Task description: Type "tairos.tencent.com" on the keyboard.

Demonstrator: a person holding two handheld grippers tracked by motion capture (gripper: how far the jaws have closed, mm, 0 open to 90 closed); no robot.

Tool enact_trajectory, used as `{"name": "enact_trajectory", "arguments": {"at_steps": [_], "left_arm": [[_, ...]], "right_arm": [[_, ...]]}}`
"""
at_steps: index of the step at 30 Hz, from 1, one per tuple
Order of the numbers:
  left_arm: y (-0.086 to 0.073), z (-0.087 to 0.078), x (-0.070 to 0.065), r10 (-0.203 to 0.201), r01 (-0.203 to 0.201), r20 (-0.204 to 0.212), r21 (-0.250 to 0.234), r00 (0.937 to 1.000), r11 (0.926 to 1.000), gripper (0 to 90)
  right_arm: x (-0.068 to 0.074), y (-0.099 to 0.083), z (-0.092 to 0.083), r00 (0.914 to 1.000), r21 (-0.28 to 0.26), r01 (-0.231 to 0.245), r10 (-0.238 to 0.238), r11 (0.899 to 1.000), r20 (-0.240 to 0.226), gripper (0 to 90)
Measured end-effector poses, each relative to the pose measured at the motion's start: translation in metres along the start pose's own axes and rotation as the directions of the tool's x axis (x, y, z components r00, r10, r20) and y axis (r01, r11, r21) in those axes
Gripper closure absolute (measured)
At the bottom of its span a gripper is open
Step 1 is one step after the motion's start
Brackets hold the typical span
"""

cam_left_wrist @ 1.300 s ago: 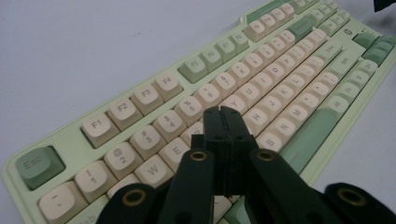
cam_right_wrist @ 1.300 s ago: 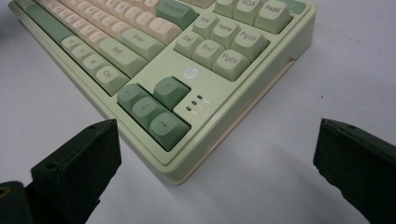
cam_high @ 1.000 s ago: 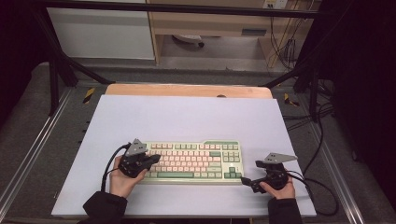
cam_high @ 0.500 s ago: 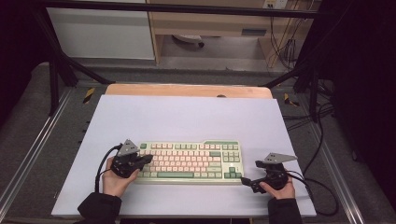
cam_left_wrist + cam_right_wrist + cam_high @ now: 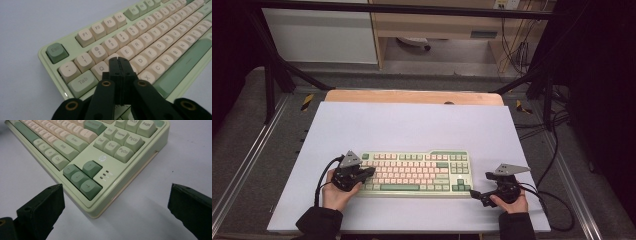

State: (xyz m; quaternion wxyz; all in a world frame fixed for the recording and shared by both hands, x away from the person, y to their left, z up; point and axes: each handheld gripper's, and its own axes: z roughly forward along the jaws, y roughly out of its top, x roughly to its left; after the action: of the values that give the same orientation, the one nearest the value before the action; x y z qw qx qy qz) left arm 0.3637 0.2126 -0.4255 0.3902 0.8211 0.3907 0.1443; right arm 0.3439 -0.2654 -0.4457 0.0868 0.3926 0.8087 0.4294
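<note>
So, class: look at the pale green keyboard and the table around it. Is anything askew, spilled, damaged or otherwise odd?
Nothing stands out. The pale green keyboard with cream keys lies flat and square on the white table top, no keycaps visibly missing, no spills. The left gripper is shut over its keys; the right gripper is open at its corner.

The left gripper [image 5: 119, 60] hides the keys beneath its closed fingers, possibly W and A.

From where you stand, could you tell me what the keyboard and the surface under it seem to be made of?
The keyboard: likely moulded plastic, smooth pale-green case with a soft sheen, matte cream and green keycaps with printed legends. The table top: a flat, matte, pale lavender sheet, perhaps laminate or plastic board; I can't tell which.
</note>
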Motion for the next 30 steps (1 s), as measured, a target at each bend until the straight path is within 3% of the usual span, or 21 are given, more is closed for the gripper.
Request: {"name": "enact_trajectory", "arguments": {"at_steps": [17,30], "left_arm": [[-0.004,0.002,-0.001,0.008,-0.008,0.003,0.004,1.0000,1.0000,90.0],[-0.005,-0.011,0.001,0.004,-0.003,0.012,-0.026,0.9999,0.9997,90.0]], "right_arm": [[0.001,0.000,0.000,1.0000,0.004,-0.005,0.005,1.000,-0.002,1.4],[0.002,0.002,-0.002,0.9999,-0.010,-0.002,0.002,1.000,-0.010,0.6]]}}
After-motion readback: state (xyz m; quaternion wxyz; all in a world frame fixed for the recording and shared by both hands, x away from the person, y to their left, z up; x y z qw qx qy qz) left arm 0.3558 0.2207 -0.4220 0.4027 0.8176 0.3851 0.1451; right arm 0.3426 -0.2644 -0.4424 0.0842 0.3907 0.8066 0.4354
